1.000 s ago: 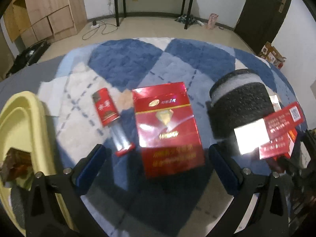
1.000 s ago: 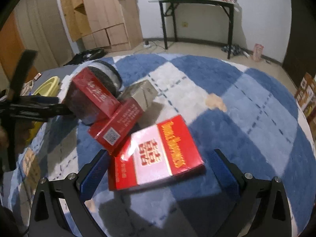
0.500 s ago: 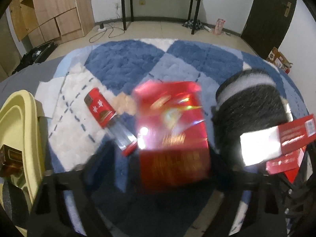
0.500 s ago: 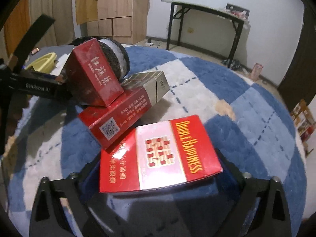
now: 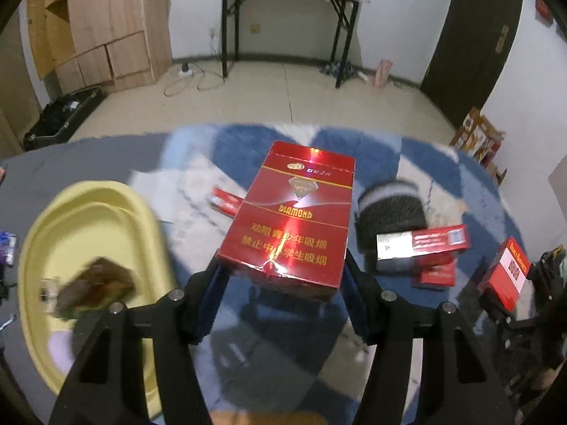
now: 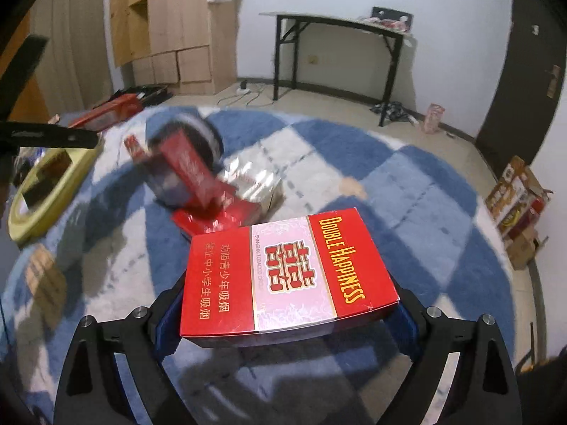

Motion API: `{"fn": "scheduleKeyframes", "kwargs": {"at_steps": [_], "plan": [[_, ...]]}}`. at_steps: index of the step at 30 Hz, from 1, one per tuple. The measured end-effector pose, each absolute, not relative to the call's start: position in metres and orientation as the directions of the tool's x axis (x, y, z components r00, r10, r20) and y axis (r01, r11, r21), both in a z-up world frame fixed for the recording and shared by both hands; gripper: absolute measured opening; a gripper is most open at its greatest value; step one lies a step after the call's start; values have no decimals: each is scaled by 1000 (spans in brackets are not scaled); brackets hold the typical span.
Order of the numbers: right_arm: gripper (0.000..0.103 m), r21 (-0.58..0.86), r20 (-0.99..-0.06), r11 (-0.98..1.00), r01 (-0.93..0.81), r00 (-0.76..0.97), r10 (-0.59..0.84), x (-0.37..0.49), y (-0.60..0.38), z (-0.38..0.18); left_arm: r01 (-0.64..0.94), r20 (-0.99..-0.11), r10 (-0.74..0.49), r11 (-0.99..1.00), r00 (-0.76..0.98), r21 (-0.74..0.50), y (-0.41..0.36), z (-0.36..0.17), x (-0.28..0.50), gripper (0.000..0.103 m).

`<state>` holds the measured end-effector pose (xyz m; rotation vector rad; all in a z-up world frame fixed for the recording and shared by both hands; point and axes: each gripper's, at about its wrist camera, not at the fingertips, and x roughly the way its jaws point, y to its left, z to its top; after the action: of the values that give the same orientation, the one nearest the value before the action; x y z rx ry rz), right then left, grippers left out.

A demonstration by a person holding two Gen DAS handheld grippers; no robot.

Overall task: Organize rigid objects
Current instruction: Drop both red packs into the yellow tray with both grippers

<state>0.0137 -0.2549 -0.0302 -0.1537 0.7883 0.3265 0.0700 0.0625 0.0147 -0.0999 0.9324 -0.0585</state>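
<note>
My left gripper (image 5: 281,283) is shut on a glossy red Diamond carton (image 5: 290,219) and holds it above the blue and white rug (image 5: 460,191). My right gripper (image 6: 283,318) is shut on a red and white Double Happiness carton (image 6: 283,272), lifted off the rug (image 6: 407,191). The Double Happiness carton also shows at the right edge of the left wrist view (image 5: 506,276). A yellow tray (image 5: 92,219) with a brown packet (image 5: 95,283) in it lies at the left. The tray also shows in the right wrist view (image 6: 46,191).
A black and white foam roll (image 5: 389,205) stands on the rug with red and silver cartons (image 5: 421,244) leaning on it. A small red pack (image 5: 225,200) lies behind the Diamond carton. A black table (image 6: 340,49) and wooden cabinets (image 6: 177,28) stand beyond the rug.
Both grippers have closed on their cartons and lifted them off the rug. Both views have risen and tilted up toward the room.
</note>
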Motion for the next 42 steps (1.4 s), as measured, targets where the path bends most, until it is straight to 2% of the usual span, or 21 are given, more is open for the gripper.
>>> {"fn": "scheduleKeyframes", "kwargs": {"at_steps": [8,12,17,25,33,42], "plan": [[93,-16,-653,929,-369,708,270,-19,-222,57,-48,-720,-58,991,692,-126,139,81,20,62],[93,5,-627,909,-418,706,328,-28,-176,86,-102,-707,-18,987,707,-127,184,93,2,62],[93,22,-627,866,-500,667,401,-36,-109,94,-154,-697,11,978,717,-143,232,91,-8,62],[93,76,-655,785,-614,563,504,-31,-12,67,-207,-730,53,971,681,-122,293,54,-1,62],[93,104,-703,710,-696,454,548,5,63,40,-228,-805,52,968,591,-105,328,-6,27,62],[93,71,-821,677,-733,342,457,76,151,14,-224,-850,20,968,526,-116,337,-50,36,62]]}}
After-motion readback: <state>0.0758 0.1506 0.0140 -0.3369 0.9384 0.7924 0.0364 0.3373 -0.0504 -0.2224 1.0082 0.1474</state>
